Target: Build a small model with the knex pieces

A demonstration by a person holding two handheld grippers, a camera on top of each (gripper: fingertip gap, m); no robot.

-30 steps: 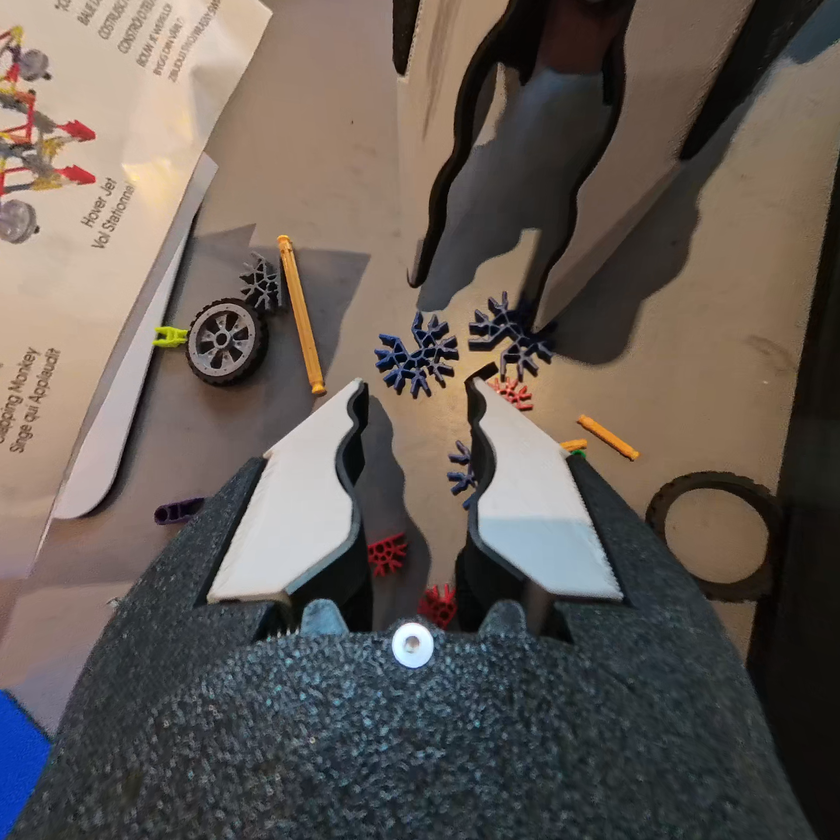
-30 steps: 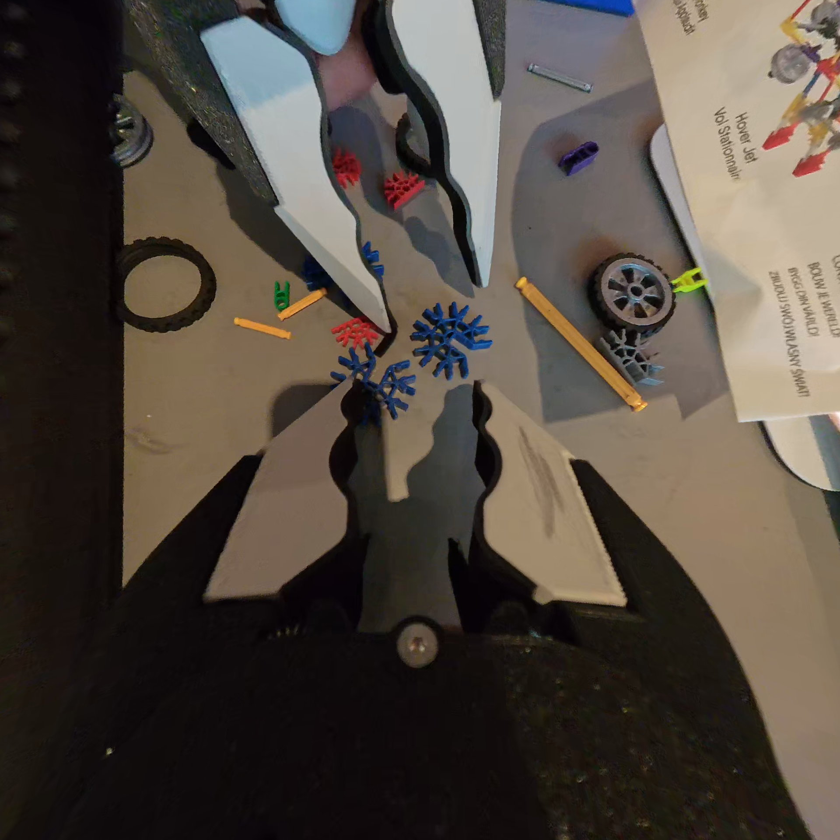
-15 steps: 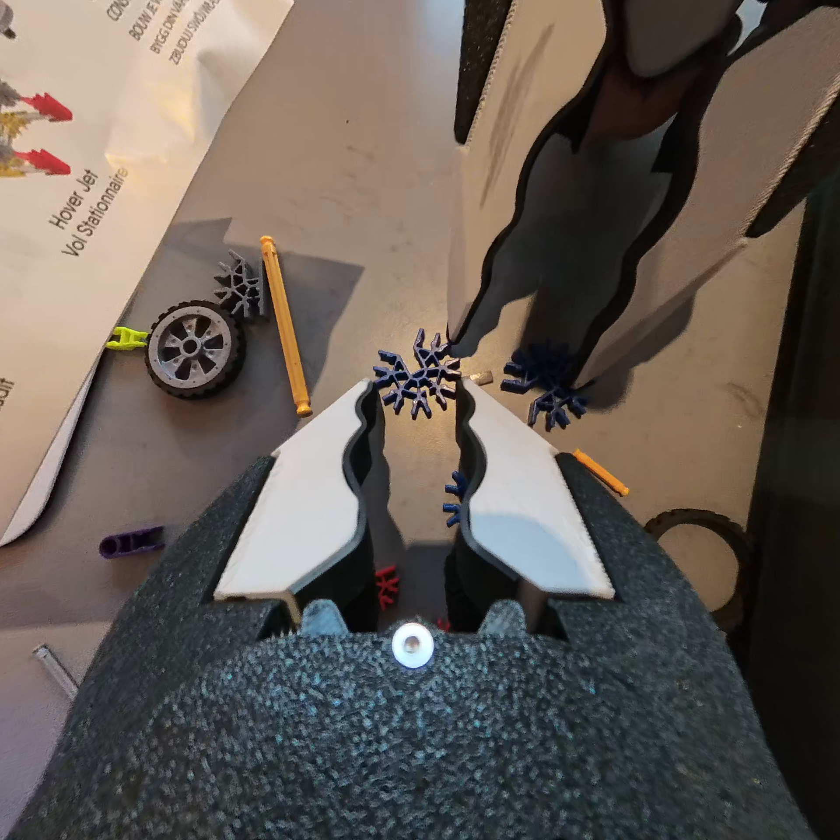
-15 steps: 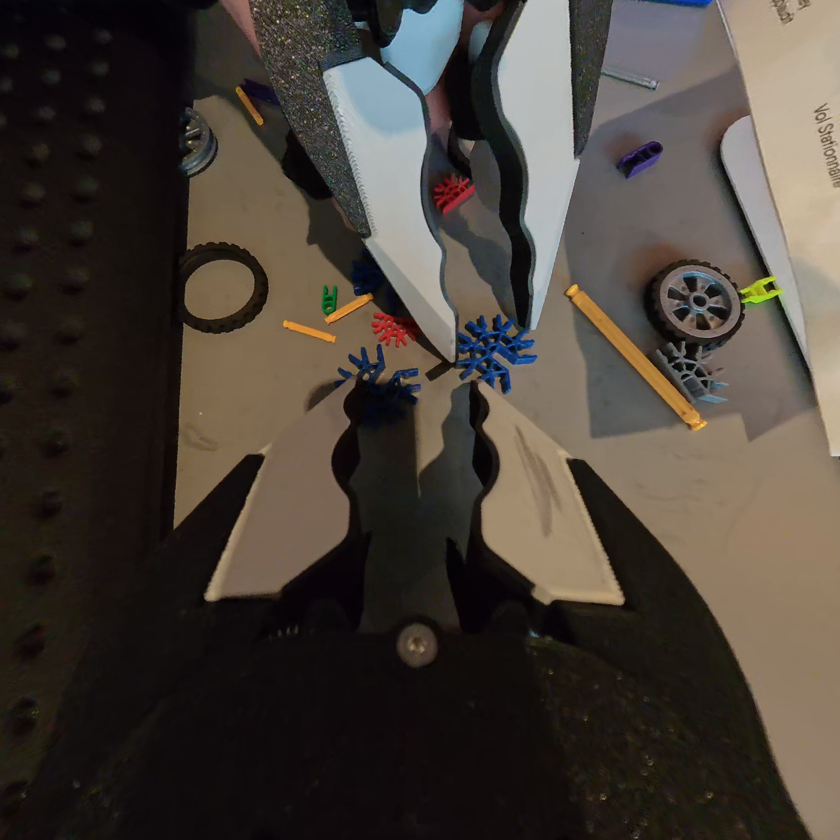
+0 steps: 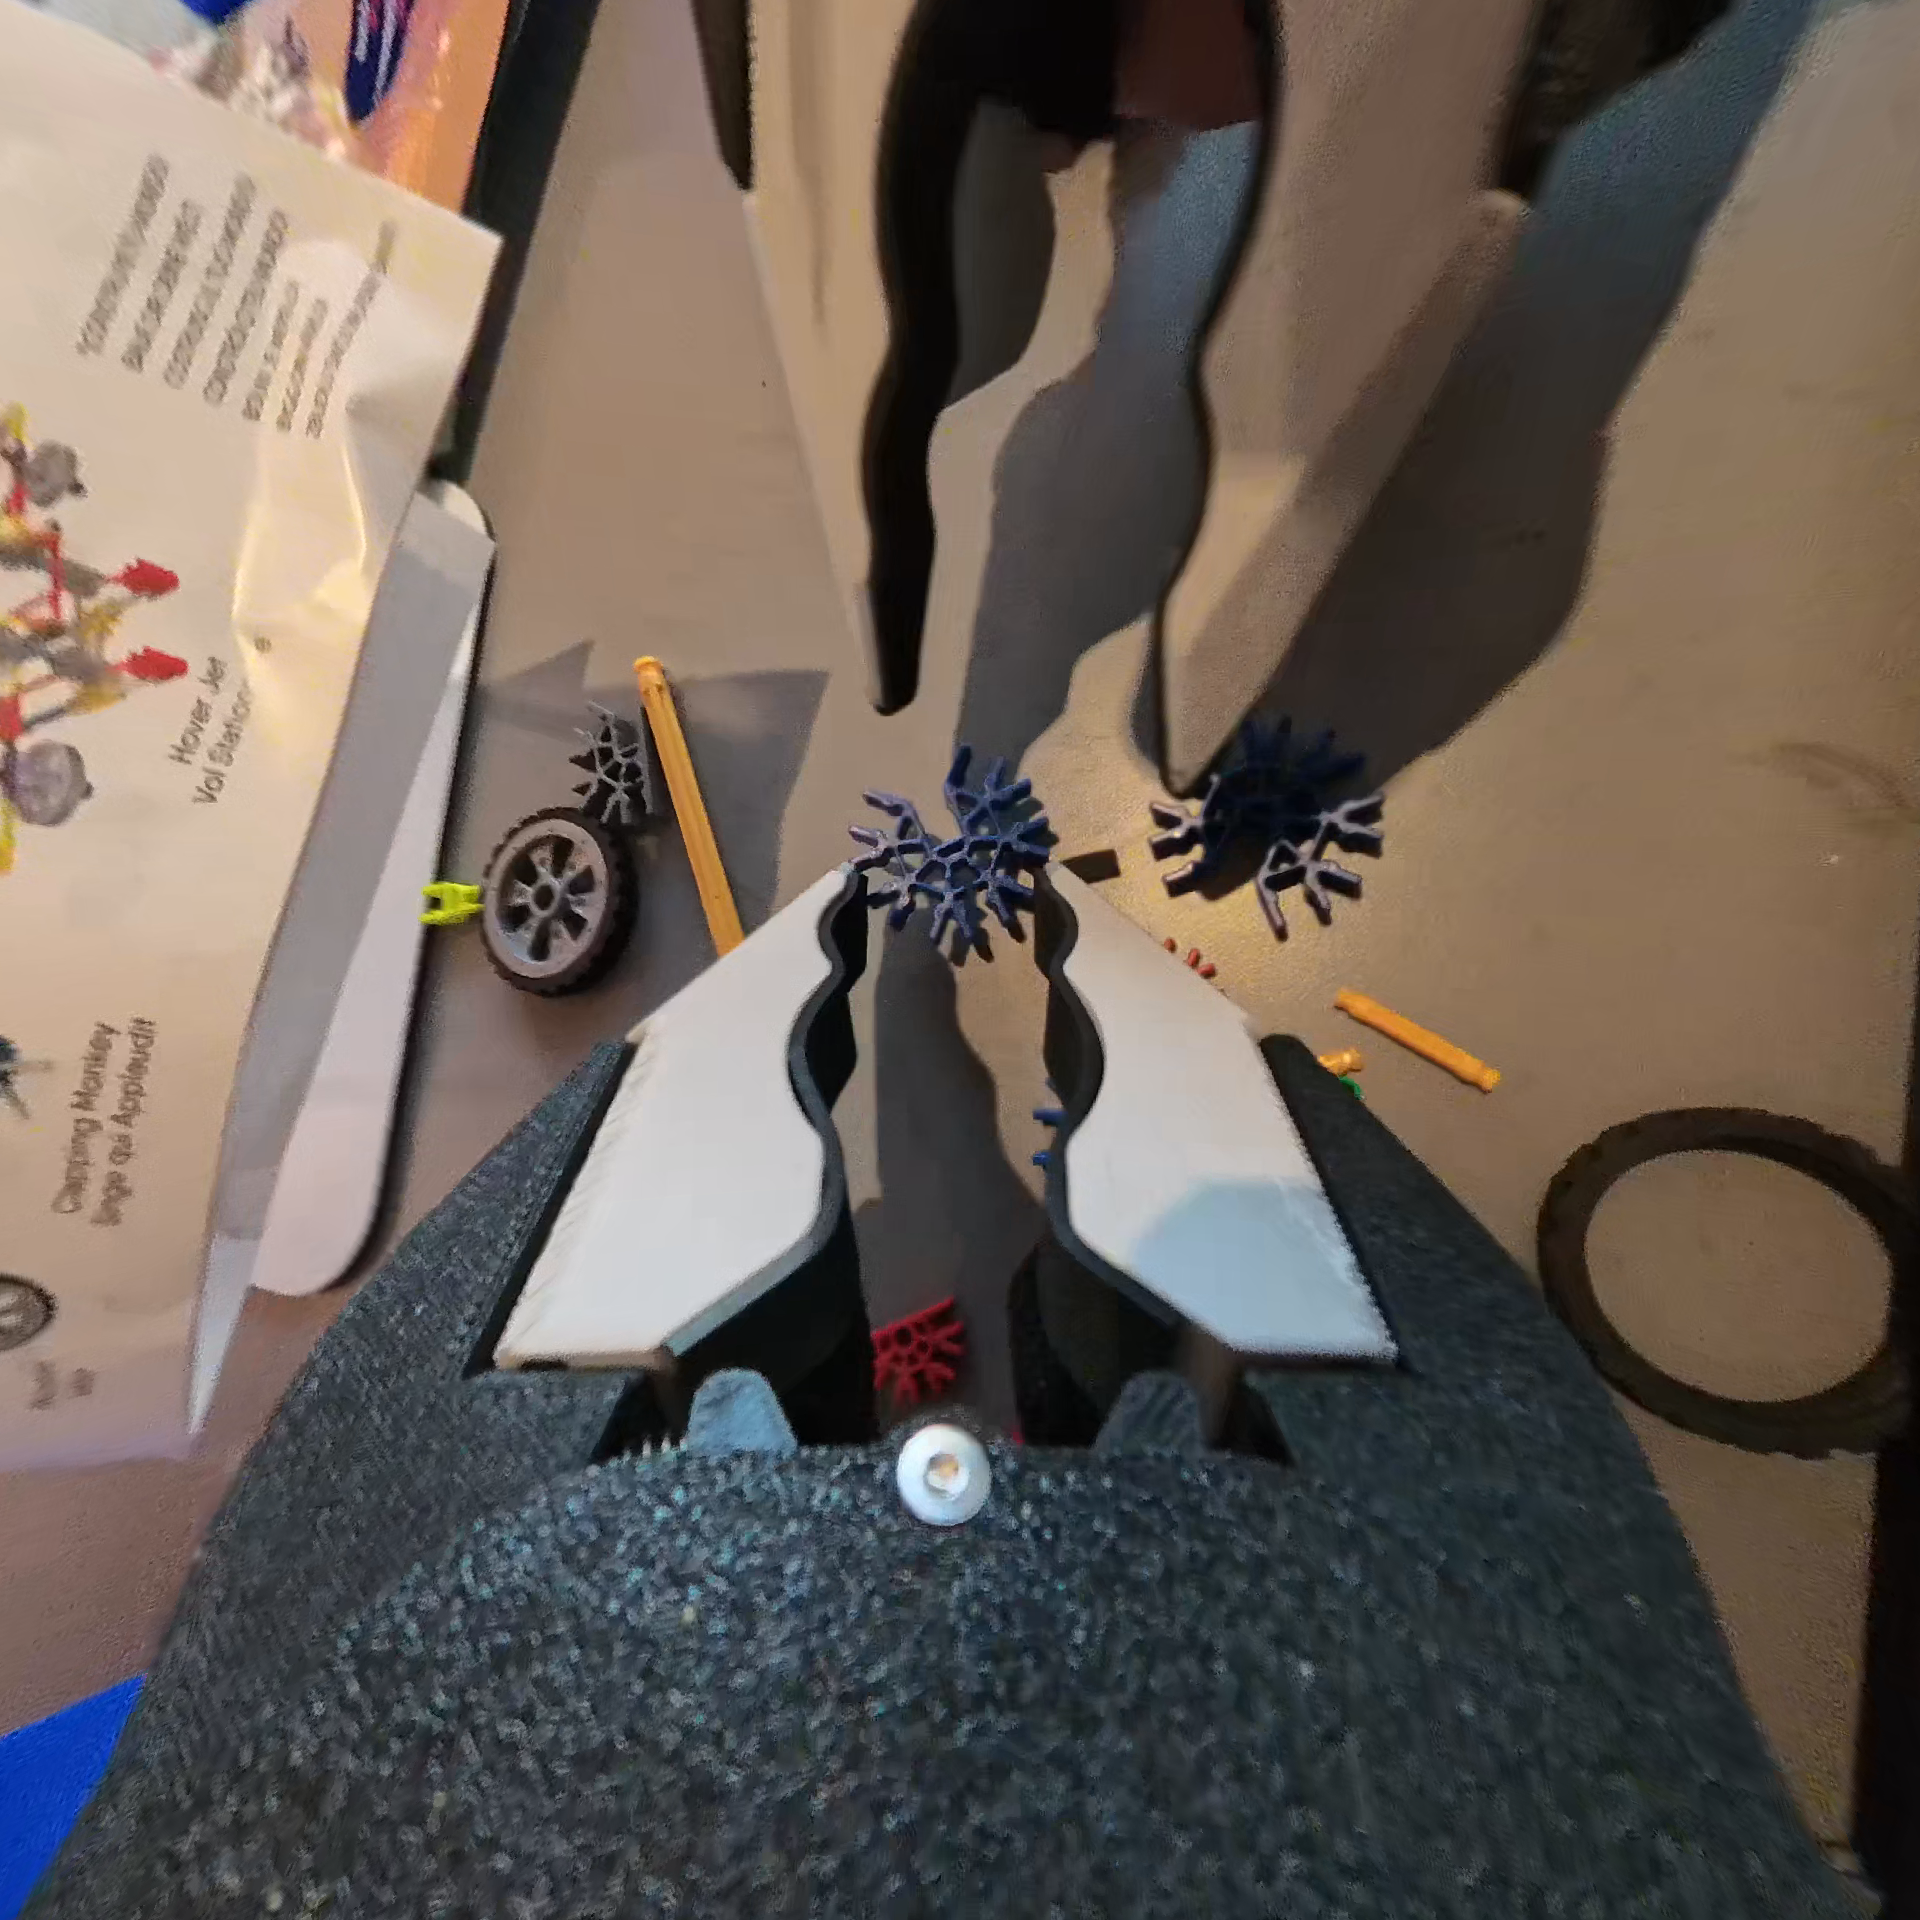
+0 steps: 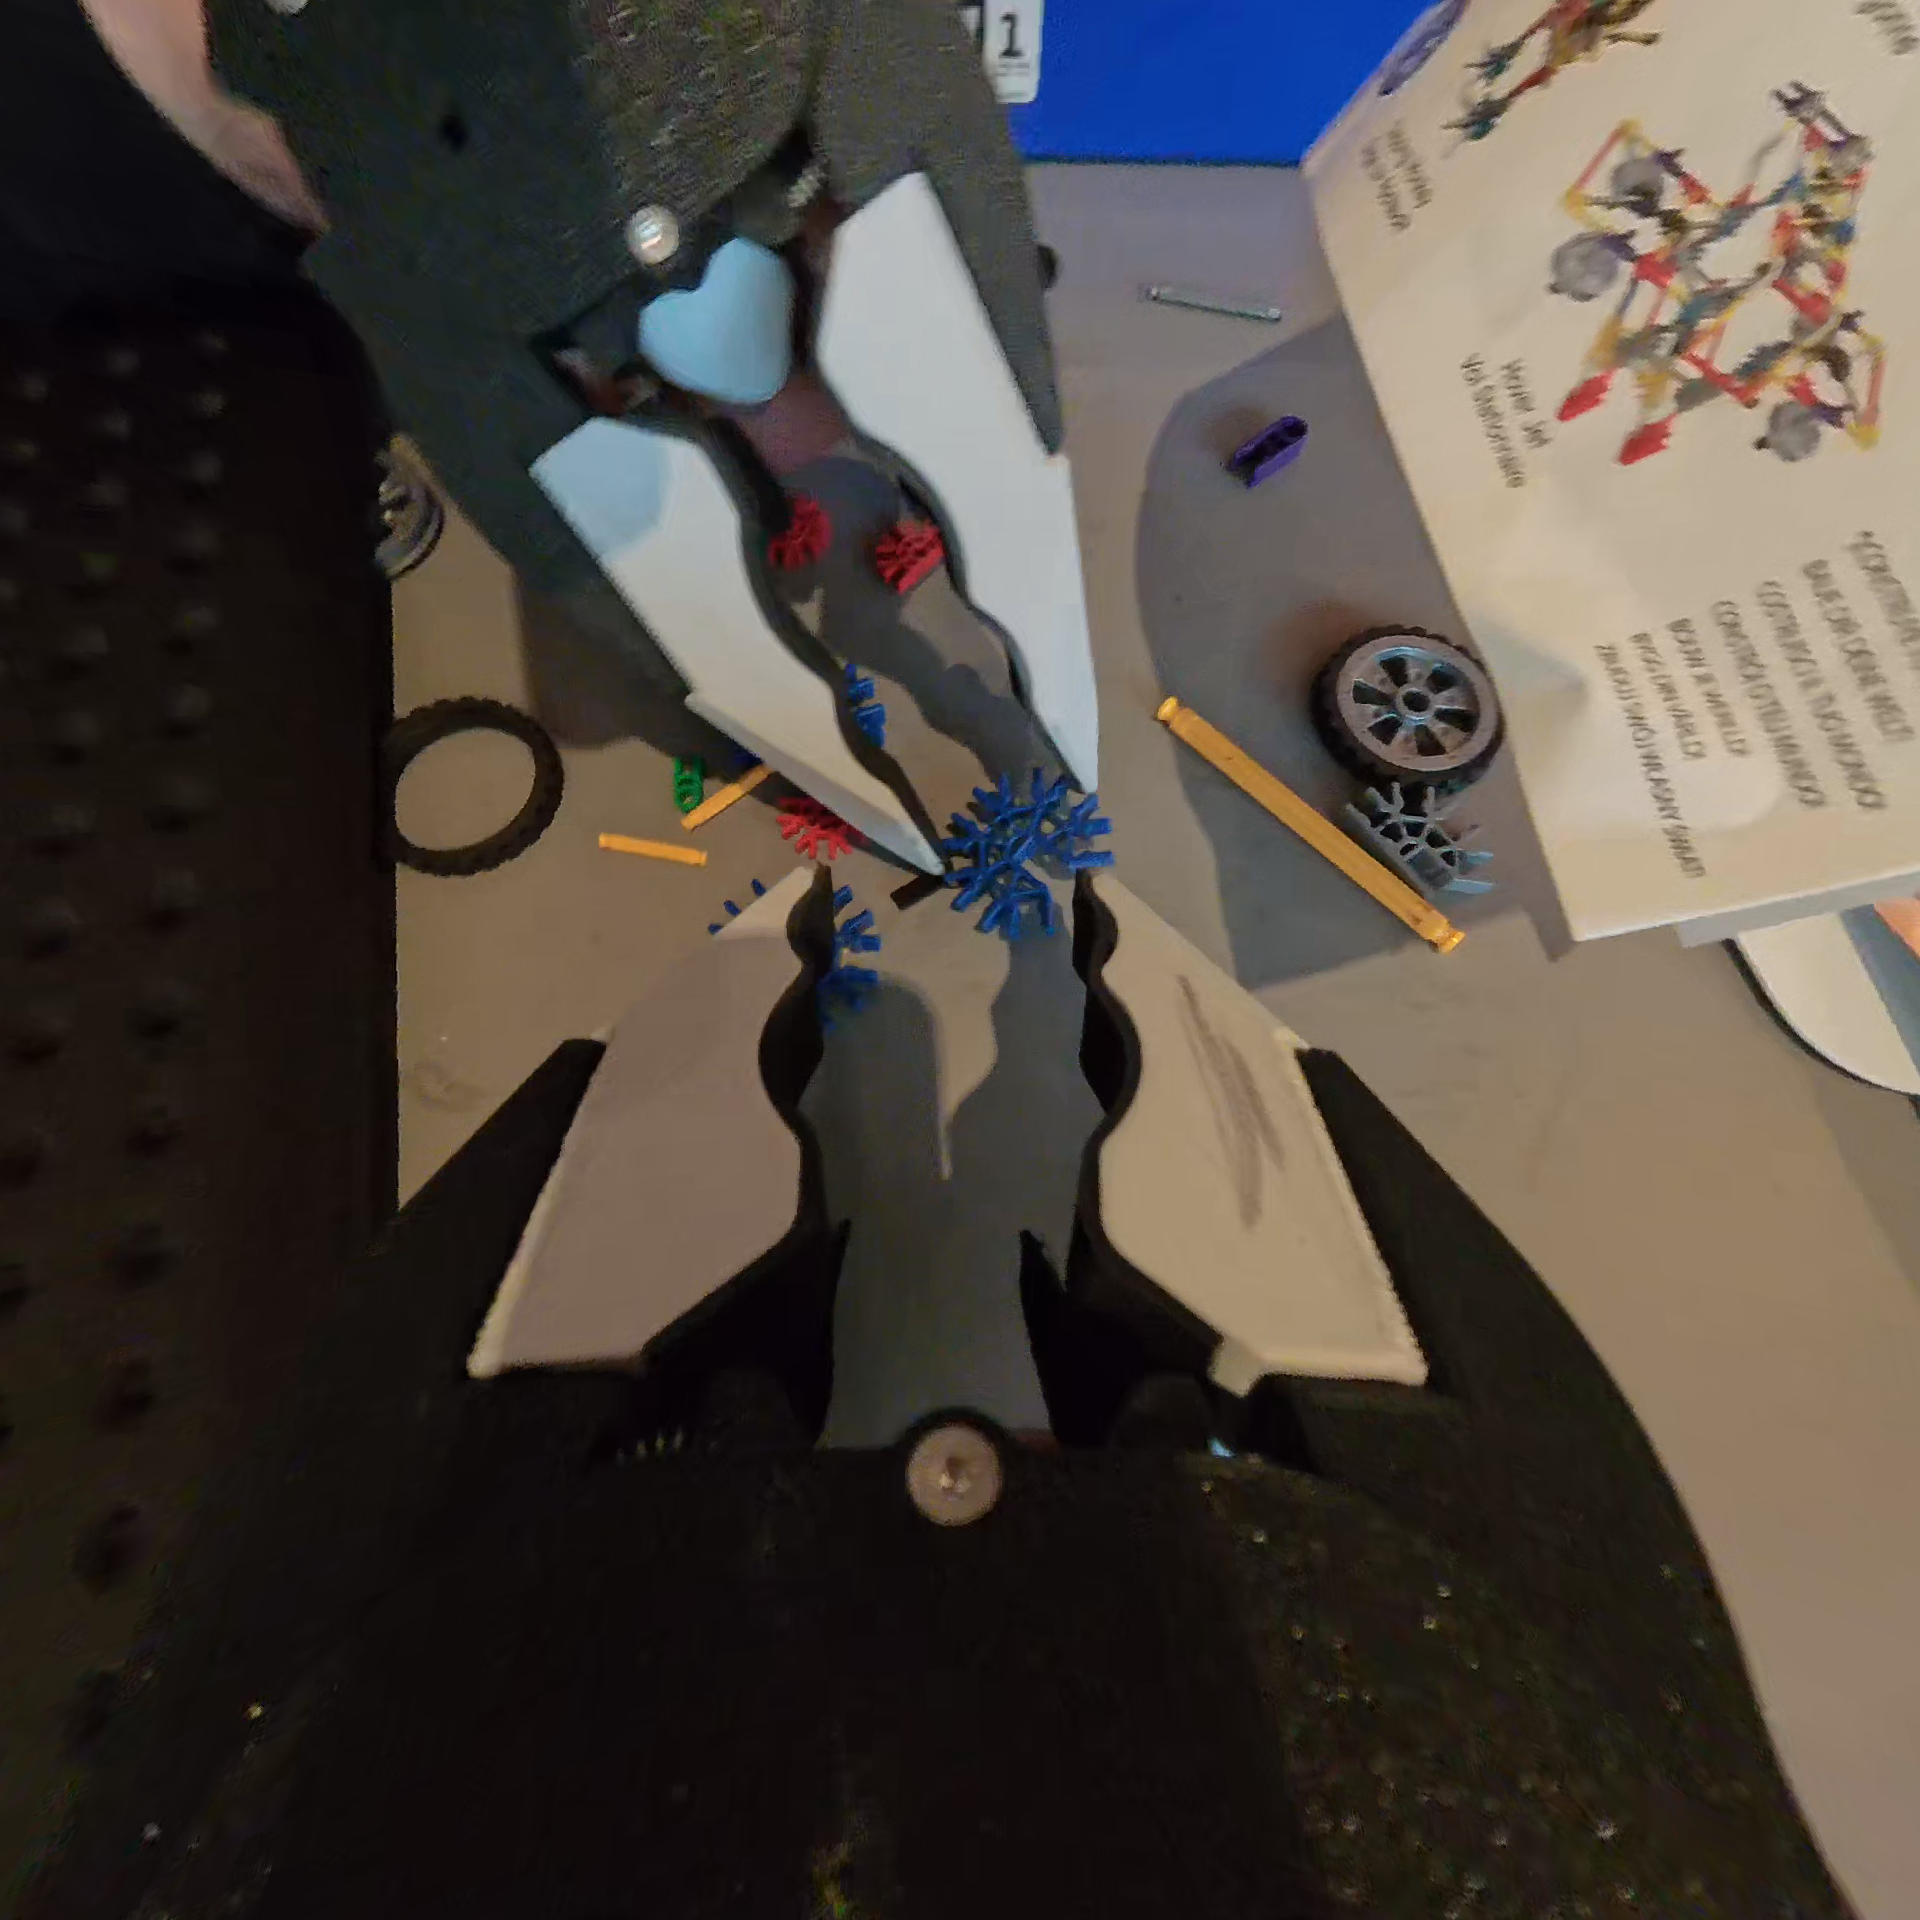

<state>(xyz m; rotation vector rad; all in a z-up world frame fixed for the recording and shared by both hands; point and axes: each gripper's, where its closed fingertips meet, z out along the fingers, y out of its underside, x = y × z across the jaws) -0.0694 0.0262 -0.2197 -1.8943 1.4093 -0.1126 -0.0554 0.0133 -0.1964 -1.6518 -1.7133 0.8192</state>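
Observation:
My left gripper (image 5: 945, 875) is shut on a dark blue snowflake-shaped connector (image 5: 951, 852), which sits tilted between its fingertips just above the grey table. In the right wrist view the left gripper (image 6: 1013, 826) comes in from the top, holding the same connector (image 6: 1023, 852). My right gripper (image 6: 951, 883) is open and faces it tip to tip. A second blue snowflake connector (image 6: 847, 945) lies by the right gripper's left finger, partly hidden under it. In the left wrist view the right gripper (image 5: 1034, 738) has one fingertip over that second connector (image 5: 1268, 831).
A wheel with a grey hub (image 5: 556, 914), a grey connector (image 5: 613, 769) and a long yellow rod (image 5: 691, 810) lie left. A black tyre ring (image 5: 1564, 1247), short orange rods (image 5: 1418, 1039) and red connectors (image 5: 914, 1361) lie right and below. An instruction sheet (image 5: 156, 623) covers the left; a black studded mat (image 6: 156, 831) borders the table.
My left gripper moved onto the blue snowflake connector and its fingers closed on it, tilting it up. The right gripper stayed open and drew back slightly.

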